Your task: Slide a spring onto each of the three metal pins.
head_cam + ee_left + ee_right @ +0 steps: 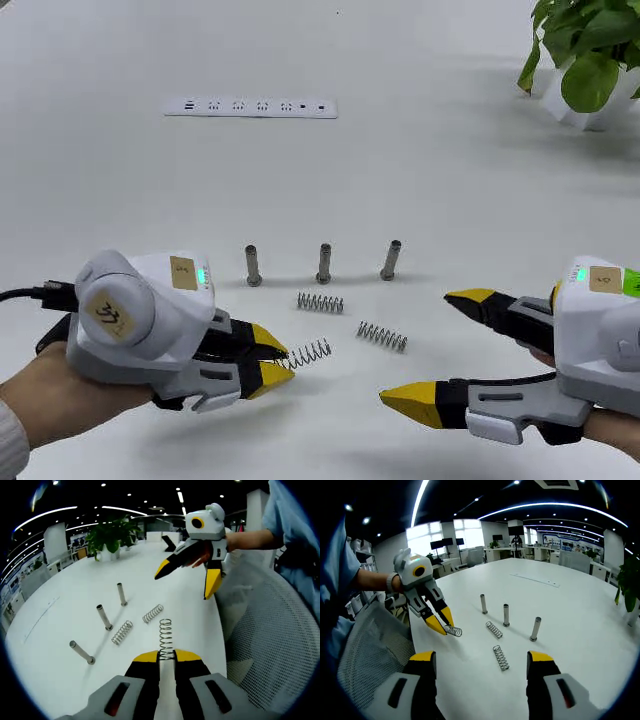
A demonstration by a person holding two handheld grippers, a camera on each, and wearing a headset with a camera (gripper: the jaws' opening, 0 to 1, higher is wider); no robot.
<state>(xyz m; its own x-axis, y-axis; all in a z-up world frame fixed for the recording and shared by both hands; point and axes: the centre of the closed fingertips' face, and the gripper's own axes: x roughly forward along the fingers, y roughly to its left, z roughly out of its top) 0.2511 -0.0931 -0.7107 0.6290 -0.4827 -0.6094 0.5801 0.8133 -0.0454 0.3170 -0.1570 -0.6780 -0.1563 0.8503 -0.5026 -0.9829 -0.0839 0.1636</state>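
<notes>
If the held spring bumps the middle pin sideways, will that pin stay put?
Probably not firmly. The middle pin stands upright, tall and thin on a small flared foot, so it may tip. Once down it would likely roll, being round. The spring in the left gripper looks soft and may bend first.

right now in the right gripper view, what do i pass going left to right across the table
left tool → gripped spring → first pin → loose spring → second pin → third pin → plant
</notes>
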